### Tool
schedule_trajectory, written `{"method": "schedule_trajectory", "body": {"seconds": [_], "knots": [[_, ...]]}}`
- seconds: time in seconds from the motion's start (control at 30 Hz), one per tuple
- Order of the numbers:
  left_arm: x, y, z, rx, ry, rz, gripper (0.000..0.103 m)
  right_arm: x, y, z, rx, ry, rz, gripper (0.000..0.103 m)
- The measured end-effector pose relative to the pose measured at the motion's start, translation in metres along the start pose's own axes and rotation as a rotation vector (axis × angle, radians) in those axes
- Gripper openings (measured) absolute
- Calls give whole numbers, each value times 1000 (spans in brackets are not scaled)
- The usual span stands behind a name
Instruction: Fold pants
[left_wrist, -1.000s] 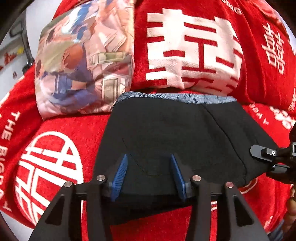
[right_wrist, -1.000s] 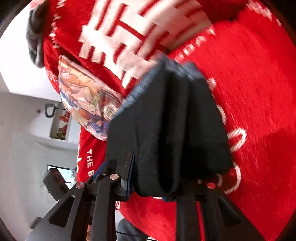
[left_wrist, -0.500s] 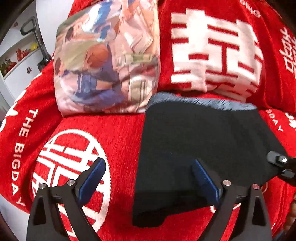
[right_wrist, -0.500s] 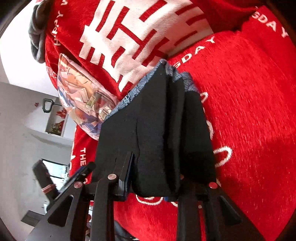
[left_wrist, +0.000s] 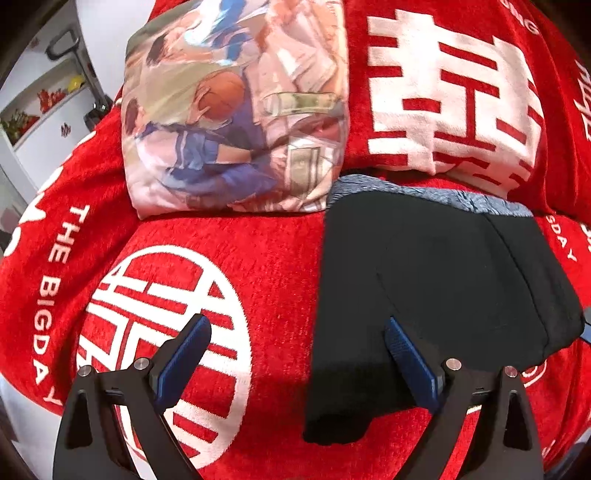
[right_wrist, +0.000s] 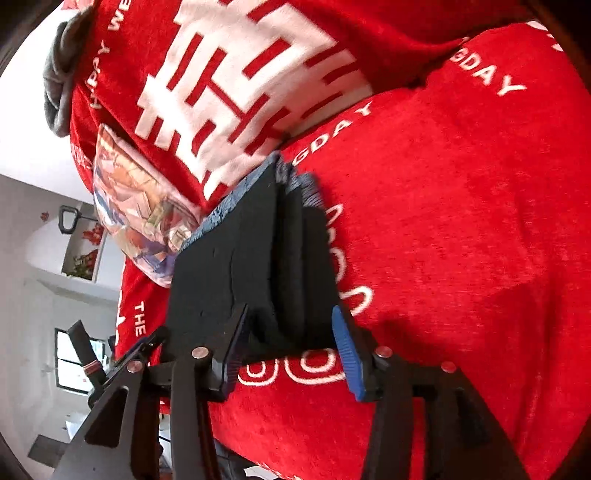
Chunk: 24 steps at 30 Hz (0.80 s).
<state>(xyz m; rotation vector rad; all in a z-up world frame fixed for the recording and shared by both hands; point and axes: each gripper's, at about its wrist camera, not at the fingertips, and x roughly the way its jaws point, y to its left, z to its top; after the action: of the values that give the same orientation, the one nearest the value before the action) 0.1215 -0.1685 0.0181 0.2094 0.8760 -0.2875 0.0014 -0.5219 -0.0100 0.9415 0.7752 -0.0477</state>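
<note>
Folded black pants (left_wrist: 424, 295) were seen lying right of centre on the red blanket (left_wrist: 258, 258), below a printed pillow (left_wrist: 236, 110). Left gripper (left_wrist: 295, 354) was spread wide, empty. Right gripper (right_wrist: 288, 343) was opened around the pants' edge.

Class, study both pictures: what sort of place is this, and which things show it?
Probably a home living room: folded black pants lie on a sofa under a red throw, beside a printed cushion, with a wall shelf behind.

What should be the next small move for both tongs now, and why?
Probably draw both tongs straight back. The left tongs are wide open beside the black pants, which lie folded on the red cover. The right tongs are open too, the folded edge loose between them.
</note>
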Motion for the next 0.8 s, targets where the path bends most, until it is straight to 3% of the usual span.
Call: {"method": "schedule_trajectory", "body": {"seconds": [0.2, 0.33, 0.47, 0.53, 0.6, 0.8], "knots": [[10, 11, 16, -42, 26, -2, 96, -21, 25, 6, -109, -61, -20, 51], [10, 5, 37, -45, -10, 9, 96, -9, 59, 14, -224, -49, -18, 51], [31, -4, 52, -40, 32, 6, 96, 14, 77, 16, -282, -14, -30, 51], [47, -9, 47, -19, 77, 48, 96, 41, 78, 13, -306, 42, -60, 51], [53, -12, 35, 3, 85, 41, 96, 52, 71, 8, -313, 71, -83, 50], [48, -24, 16, 66, -3, 99, 96, 52, 60, 0, -334, 61, -66, 49]]}}
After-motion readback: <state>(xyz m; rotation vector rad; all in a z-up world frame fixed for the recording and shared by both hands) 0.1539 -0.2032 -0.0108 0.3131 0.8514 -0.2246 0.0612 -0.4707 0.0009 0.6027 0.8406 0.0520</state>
